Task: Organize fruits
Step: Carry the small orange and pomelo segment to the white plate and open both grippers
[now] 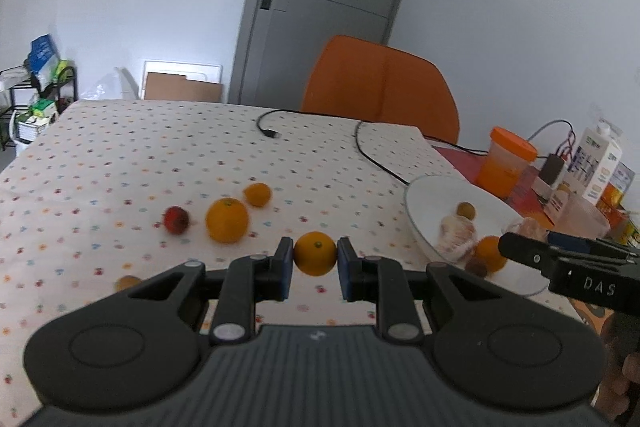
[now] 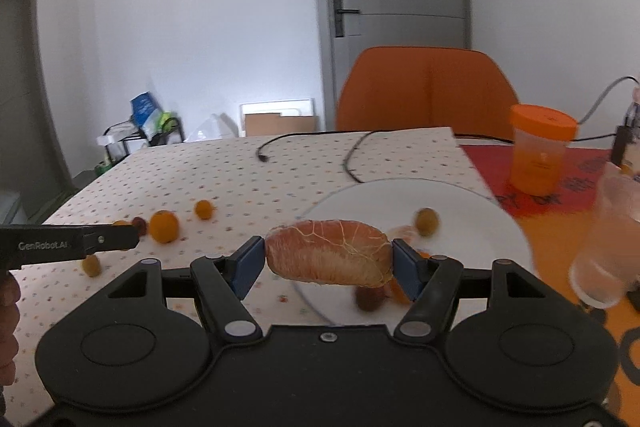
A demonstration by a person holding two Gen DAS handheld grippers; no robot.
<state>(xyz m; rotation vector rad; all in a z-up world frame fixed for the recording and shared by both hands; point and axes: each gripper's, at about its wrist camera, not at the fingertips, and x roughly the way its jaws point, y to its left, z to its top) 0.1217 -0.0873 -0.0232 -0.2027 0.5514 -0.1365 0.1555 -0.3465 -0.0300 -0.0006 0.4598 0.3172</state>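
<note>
My left gripper [image 1: 315, 261] is shut on a small orange [image 1: 315, 253], held above the dotted tablecloth. My right gripper [image 2: 328, 261] is shut on a peeled pomelo segment [image 2: 328, 258], held over the near edge of the white plate [image 2: 472, 203]. The plate [image 1: 424, 203] holds a small greenish fruit [image 2: 426, 221], an orange [image 1: 489, 251], a peeled piece [image 1: 456, 237] and a brown fruit [image 2: 367, 299]. On the cloth lie a large orange [image 1: 227, 219], a small orange [image 1: 257, 194], a red fruit [image 1: 176, 220] and a small brown fruit [image 1: 127, 283].
A black cable [image 1: 368, 151] runs across the far cloth. An orange-lidded jar [image 2: 540, 155], a clear cup [image 2: 608, 243] and a milk carton [image 1: 600, 163] stand at the right on a red mat. An orange chair [image 1: 380, 87] stands behind the table.
</note>
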